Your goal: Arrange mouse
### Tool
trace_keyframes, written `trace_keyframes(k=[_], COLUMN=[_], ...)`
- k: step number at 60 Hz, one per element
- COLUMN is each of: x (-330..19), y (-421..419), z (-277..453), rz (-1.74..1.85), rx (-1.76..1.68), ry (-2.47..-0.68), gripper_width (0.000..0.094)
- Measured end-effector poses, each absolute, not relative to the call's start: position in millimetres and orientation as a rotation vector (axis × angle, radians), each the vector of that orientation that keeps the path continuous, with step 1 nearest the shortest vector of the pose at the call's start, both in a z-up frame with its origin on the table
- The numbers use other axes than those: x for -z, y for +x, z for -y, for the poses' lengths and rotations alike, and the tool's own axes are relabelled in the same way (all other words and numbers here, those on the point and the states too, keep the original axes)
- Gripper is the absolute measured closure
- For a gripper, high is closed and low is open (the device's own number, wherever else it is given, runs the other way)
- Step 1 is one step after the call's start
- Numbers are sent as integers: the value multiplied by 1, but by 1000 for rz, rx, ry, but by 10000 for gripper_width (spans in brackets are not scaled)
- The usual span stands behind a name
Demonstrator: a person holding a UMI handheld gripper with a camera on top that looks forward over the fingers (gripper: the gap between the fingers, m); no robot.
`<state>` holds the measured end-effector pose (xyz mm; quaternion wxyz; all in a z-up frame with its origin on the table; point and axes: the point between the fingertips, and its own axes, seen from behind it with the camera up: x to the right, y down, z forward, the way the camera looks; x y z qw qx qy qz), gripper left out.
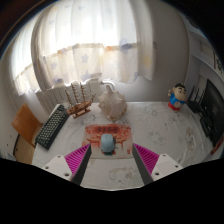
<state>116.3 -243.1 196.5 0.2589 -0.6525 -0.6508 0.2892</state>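
Smooth glossy plastic mouse (107, 144) on patterned cloth tablecloth (170, 130).

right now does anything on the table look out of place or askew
Nothing looks spilled or damaged. The mouse sits on its mouse pad just ahead of the open gripper, between the fingers' line. The keyboard lies at an angle near the table's left edge, away from the mouse, which looks a little askew.

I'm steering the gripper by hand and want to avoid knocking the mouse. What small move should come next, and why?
Probably ease the gripper straight forward with its fingers kept open. The mouse lies on the small mat just ahead of the fingertips, roughly centred between them but not yet between the pads, so a short advance should bring the fingers alongside it before closing.
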Motion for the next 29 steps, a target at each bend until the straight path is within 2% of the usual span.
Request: trace_keyframes(k=[8, 29], x=[-209, -211], y=[132, 144], z=[238, 229], rz=[1766, 1743], rx=[-767, -749], ry=[-1752, -1740], gripper_width=[85, 87])
